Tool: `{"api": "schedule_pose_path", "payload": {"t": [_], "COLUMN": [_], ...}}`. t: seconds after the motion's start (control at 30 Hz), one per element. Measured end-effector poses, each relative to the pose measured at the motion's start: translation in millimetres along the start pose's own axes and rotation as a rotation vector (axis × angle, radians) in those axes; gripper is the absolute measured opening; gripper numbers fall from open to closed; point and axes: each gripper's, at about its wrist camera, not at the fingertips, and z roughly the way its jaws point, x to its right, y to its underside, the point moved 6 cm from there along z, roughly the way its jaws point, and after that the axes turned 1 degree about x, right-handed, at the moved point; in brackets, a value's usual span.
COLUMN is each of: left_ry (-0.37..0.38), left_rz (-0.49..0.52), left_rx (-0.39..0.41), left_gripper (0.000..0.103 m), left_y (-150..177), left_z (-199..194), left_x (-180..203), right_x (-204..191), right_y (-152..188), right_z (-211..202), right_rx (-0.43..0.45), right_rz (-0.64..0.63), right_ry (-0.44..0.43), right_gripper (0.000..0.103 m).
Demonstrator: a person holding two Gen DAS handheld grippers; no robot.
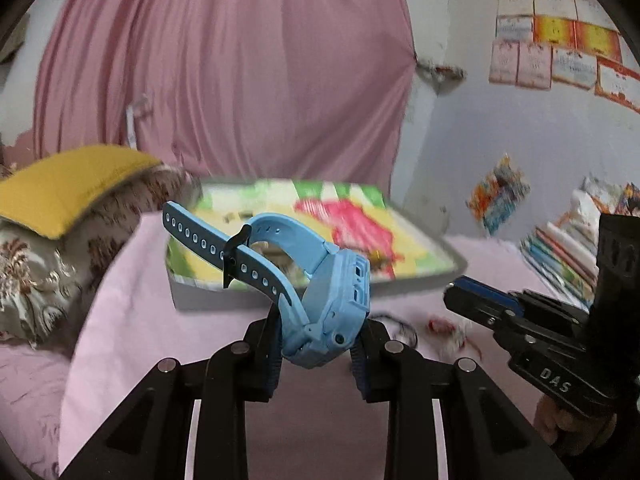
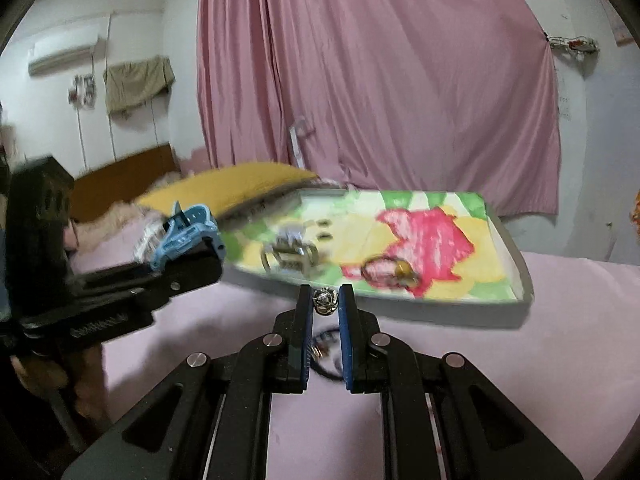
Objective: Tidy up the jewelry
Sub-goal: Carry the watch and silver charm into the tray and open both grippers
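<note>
The left gripper (image 1: 318,340) is clamped on the case of a light blue watch (image 1: 320,292), a chunky plastic body with a soft perforated strap looped upward; gripping the rigid case rather than the flexible band likely keeps the load stable in transit. The right gripper (image 2: 325,312) is narrowed onto a small silver charm (image 2: 325,301), round and faceted, pinched at the fingertips, with a thin dark cord (image 2: 326,360) dangling below. Both loads are held above the pink sheet (image 2: 520,360), near the front edge of a shallow box (image 2: 520,280) with a brightly printed lining. Inside the box lie a metal bracelet (image 2: 290,254) and a beaded ring shape (image 2: 384,270), blurred. Probable destination: the box interior.
</note>
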Motion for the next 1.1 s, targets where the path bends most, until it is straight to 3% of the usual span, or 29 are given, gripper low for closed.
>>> {"api": "schedule_pose_path", "payload": {"t": [0.3, 0.6, 0.87, 1.1], "left_ry": [-0.053, -0.101, -0.180, -0.214], "left_rz": [0.025, 0.030, -0.022, -0.072], "left_rx": [0.158, 0.179, 0.048, -0.127], "left_gripper": [0.027, 0.027, 0.027, 0.027], "left_y": [-39.3, -58.8, -57.4, -42.7], "left_z": [6.4, 30.1, 57.7, 80.6], "left_x": [-4.3, -16.6, -40.2, -58.3], "right_x": [-3.3, -2.9, -4.4, 10.6], "right_y": [-36.5, -58.4, -50.7, -23.9], "right_z": [15.5, 46.3, 81.8, 118.9], "right_rx": [0.111, 0.152, 0.047, -0.152], "right_rz": [-0.053, -0.060, -0.055, 0.008], "right_ry": [0.049, 0.070, 0.050, 0.003], "right_gripper": [0.011, 0.011, 0.011, 0.011]}}
